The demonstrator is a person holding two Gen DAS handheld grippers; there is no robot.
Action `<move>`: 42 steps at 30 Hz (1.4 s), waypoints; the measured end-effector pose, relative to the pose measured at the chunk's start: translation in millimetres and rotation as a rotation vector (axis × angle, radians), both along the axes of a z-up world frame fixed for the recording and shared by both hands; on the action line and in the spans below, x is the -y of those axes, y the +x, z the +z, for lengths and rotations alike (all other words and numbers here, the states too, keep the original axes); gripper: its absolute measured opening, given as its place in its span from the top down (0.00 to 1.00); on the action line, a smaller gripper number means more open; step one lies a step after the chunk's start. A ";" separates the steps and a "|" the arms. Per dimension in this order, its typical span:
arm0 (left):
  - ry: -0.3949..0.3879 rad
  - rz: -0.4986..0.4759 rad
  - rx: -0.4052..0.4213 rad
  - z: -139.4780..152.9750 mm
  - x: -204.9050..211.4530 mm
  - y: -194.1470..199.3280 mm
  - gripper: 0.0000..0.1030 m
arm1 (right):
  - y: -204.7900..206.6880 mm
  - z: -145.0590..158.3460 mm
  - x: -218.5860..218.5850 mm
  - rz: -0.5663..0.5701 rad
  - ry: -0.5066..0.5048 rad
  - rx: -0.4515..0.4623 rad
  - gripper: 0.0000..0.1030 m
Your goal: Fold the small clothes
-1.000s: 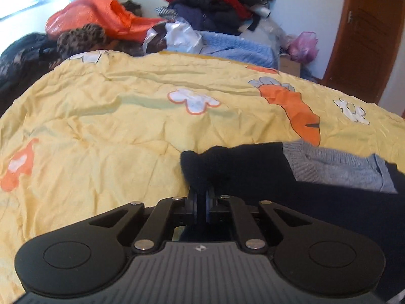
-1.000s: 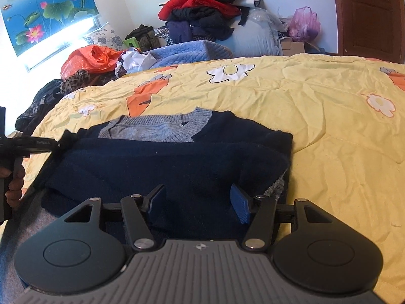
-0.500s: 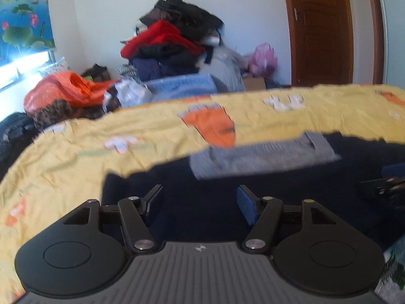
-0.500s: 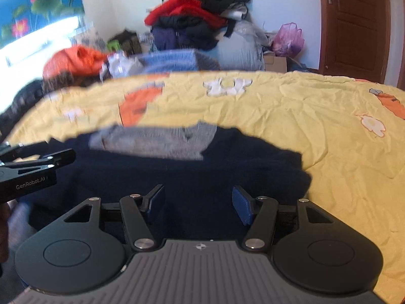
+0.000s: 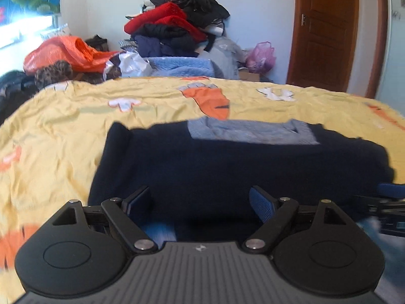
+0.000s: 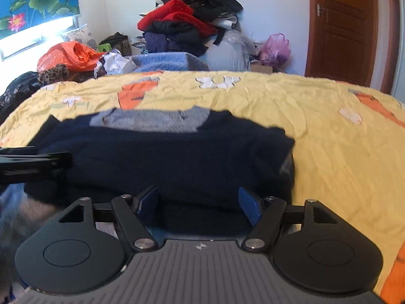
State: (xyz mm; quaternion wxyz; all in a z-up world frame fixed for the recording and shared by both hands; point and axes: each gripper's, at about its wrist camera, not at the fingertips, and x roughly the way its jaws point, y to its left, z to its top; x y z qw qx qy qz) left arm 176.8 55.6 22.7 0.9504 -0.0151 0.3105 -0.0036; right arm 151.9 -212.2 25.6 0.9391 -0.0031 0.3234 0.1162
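Observation:
A navy knit sweater (image 5: 227, 167) with a grey collar (image 5: 250, 133) lies partly folded on the yellow bedspread (image 5: 63, 126); it also shows in the right wrist view (image 6: 164, 157). My left gripper (image 5: 200, 200) is open and empty over the sweater's near edge. My right gripper (image 6: 198, 202) is open and empty over the near edge too. The right gripper's tip shows at the far right of the left wrist view (image 5: 387, 197). The left gripper's tip shows at the left of the right wrist view (image 6: 38, 160).
The yellow bedspread (image 6: 329, 139) has orange carrot and white flower prints. A pile of clothes (image 5: 177, 27) and an orange bag (image 5: 68, 53) lie beyond the far edge. A brown door (image 5: 326, 30) stands at the back right.
My left gripper let go of the sweater's sleeve, opened and swung round to face the sweater's near edge. The right gripper stayed open and shifted slightly.

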 end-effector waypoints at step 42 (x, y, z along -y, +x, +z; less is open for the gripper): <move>0.051 -0.033 -0.091 -20.2 8.7 -110.4 0.00 | -126.5 -11.8 1.7 0.004 -0.087 -0.033 0.00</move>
